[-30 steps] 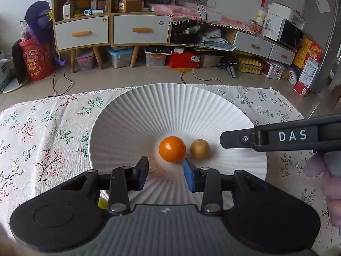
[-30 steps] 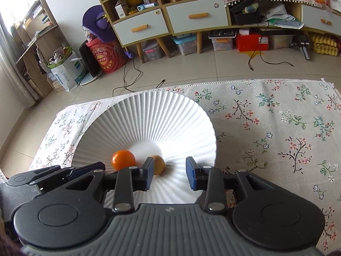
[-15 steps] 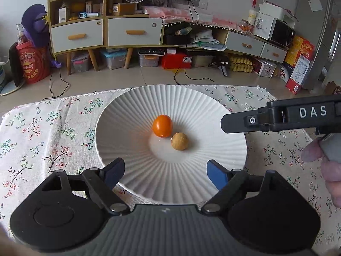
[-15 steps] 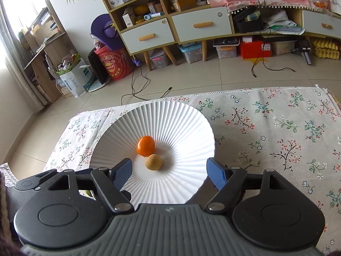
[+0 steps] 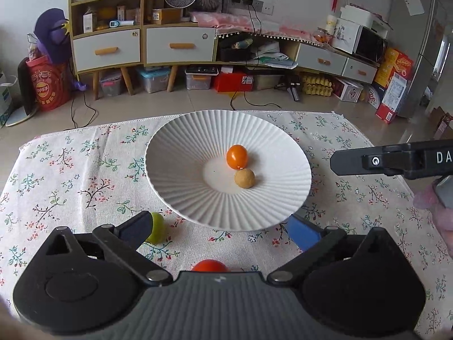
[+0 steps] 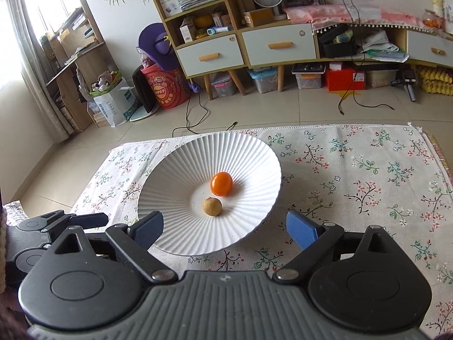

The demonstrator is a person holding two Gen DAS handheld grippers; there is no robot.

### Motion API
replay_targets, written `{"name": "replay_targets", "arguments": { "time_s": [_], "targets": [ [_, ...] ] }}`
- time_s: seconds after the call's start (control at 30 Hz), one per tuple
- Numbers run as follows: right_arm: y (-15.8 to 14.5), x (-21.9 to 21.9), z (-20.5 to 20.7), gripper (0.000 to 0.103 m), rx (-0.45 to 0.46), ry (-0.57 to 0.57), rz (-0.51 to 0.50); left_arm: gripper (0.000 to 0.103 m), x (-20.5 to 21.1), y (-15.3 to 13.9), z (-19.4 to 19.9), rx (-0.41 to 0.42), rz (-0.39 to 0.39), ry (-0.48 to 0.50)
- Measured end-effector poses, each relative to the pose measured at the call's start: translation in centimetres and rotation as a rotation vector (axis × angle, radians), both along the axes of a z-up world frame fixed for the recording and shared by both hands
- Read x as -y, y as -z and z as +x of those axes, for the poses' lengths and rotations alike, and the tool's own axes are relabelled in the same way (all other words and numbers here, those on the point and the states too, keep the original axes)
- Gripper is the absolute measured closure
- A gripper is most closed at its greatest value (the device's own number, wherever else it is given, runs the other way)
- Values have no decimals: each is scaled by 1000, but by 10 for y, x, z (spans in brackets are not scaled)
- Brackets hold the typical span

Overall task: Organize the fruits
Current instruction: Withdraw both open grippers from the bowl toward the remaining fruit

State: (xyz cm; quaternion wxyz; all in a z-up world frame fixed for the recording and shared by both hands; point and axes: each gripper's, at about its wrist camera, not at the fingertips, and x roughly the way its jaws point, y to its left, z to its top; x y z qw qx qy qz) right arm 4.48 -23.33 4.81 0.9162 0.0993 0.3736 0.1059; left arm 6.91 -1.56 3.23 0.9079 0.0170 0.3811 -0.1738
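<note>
A white ribbed plate [image 5: 181, 153] [image 6: 249, 153] sits on the floral cloth. In it lie an orange fruit [image 5: 237, 156] [image 6: 221, 183] and a small tan fruit [image 5: 244, 178] [image 6: 212, 206], close together. A green fruit [image 5: 157, 227] lies on the cloth beside my left finger. A red fruit [image 5: 209, 266] lies on the cloth close under the left gripper body, partly hidden. My left gripper [image 5: 219, 228] is open and empty, just short of the plate's near rim. My right gripper [image 6: 225, 226] is open and empty at the plate's near edge; it also shows in the left wrist view [image 5: 390, 161].
The floral cloth [image 5: 70, 175] [image 6: 368, 175] covers the table; its far edge drops to a tiled floor. Cabinets, boxes and cables stand beyond. The left gripper body shows at the left in the right wrist view [image 6: 56, 221].
Both grippers opened wide and drew back from the plate. The two fruits now lie free in the plate. The green and red fruits came into the left wrist view.
</note>
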Motion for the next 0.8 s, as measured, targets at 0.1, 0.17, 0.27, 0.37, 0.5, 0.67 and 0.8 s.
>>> {"name": "replay_targets", "arguments": {
  "time_s": [0.1, 0.17, 0.27, 0.37, 0.5, 0.67, 0.8],
  "targets": [
    [-2, 0, -9, 7, 17, -12, -21, 4, -2, 0, -8, -4, 0, 4],
    [-3, 0, -13, 6, 25, -19, -32, 4, -4, 1, -13, -4, 6, 6],
    [-1, -1, -20, 5, 27, -34, -35, 4, -8, 4, -21, -8, 16, 8],
    [0, -3, -26, 4, 29, -52, -48, 4, -12, 6, -27, -12, 20, 5],
    [2, -6, -34, 4, 30, -76, -62, 4, -21, 9, -33, -18, 21, -1],
    [7, -12, -41, 3, 34, -99, -78, 4, -30, 13, -42, -17, 29, -4],
    [12, -20, -45, 3, 26, -128, -98, 4, -35, 16, -47, -24, 33, -10]
  ]
}}
